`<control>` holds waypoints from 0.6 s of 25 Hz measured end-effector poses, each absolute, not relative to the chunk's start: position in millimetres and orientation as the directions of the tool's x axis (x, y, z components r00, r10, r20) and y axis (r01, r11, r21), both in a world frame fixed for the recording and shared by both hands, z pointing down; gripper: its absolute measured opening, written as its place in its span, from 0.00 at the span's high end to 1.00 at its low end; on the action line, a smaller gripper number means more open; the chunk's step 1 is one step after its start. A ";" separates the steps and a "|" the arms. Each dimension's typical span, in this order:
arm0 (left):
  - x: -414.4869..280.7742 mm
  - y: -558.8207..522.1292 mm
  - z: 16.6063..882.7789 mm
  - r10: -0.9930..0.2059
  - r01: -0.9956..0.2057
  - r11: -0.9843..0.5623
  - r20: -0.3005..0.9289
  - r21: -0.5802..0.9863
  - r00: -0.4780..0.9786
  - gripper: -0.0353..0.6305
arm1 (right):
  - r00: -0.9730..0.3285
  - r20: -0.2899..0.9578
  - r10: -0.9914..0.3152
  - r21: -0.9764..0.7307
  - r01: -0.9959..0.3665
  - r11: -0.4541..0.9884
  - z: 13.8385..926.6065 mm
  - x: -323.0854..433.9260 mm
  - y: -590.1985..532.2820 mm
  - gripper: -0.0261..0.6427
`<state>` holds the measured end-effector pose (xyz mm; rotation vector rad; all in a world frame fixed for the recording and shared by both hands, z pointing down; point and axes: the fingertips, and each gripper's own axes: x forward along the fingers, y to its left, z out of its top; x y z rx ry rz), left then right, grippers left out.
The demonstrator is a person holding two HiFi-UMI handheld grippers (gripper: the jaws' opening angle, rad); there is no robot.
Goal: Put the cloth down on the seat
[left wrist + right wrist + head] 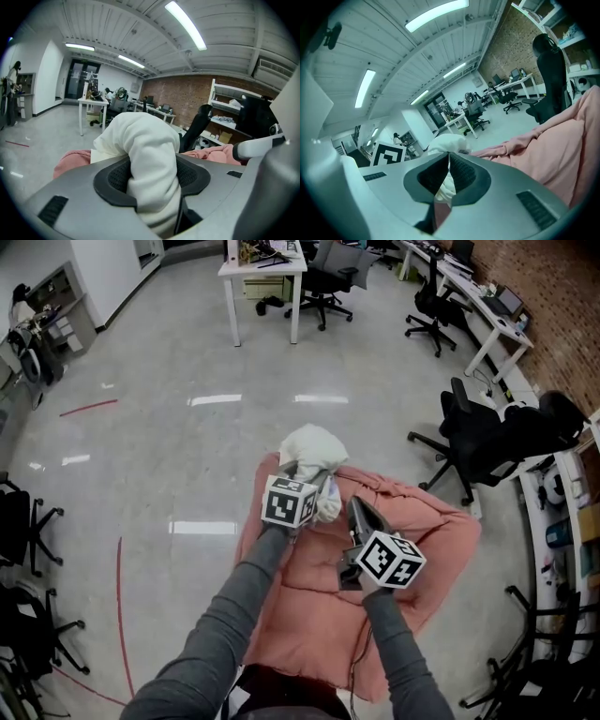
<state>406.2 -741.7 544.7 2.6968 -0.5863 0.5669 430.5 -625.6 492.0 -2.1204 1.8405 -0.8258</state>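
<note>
Head view, looking steeply down: two grey sleeves [225,615] reaching over a salmon-pink seat [427,540], soft, padded and rumpled like a large cushion, on a glossy pale floor [187,427]. Left gripper [305,472] largely hidden, with its marker cube [289,501] on top and its jaw tips buried in the cloth [312,448]. Cloth white, thick and bunched into a rounded bundle over the seat's far left corner; hard to tell here whether resting on the seat or held just above it. Right gripper [357,509] just beside the bundle's right side, dark jaws aimed at it, contact too small to make out. Near edge of the seat cut off behind the arms. Left gripper view: jaws partly apart and clamped on the cloth [145,140], a fat white fold filling the whole gap and pressing against both dark, dimpled pads [117,176], arching up past the tips. Only slivers of pink seat visible to either side. Right gripper view: jaws drawn almost together, leaving a narrow slit with a small wrinkled fold of the white cloth [443,187] caught in it. More of the bundle bulging just beyond the tips, beside the other gripper's black-and-white cube. Pink seat spreading away on the right, its folds soft and matte.
</note>
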 end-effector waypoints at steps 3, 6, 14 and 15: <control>402.4 -734.4 537.9 -0.337 -0.456 -0.866 0.438 0.203 0.833 0.55 | 0.048 0.266 -0.963 -0.518 -0.835 -0.185 492.7 432.3 -619.9 0.94; 382.2 -727.9 529.6 -0.377 -0.490 -0.854 0.438 0.176 0.816 0.46 | 0.045 0.266 -0.963 -0.530 -0.828 -0.185 491.6 426.5 -613.2 0.94; 338.4 -684.9 516.3 -0.426 -0.516 -0.841 0.386 0.165 0.818 0.40 | 0.028 0.250 -0.968 -0.556 -0.814 -0.167 490.0 415.3 -577.4 0.94; 333.3 -676.3 515.0 -0.428 -0.515 -0.842 0.379 0.163 0.820 0.40 | 0.025 0.244 -0.969 -0.560 -0.812 -0.162 489.2 412.2 -571.8 0.94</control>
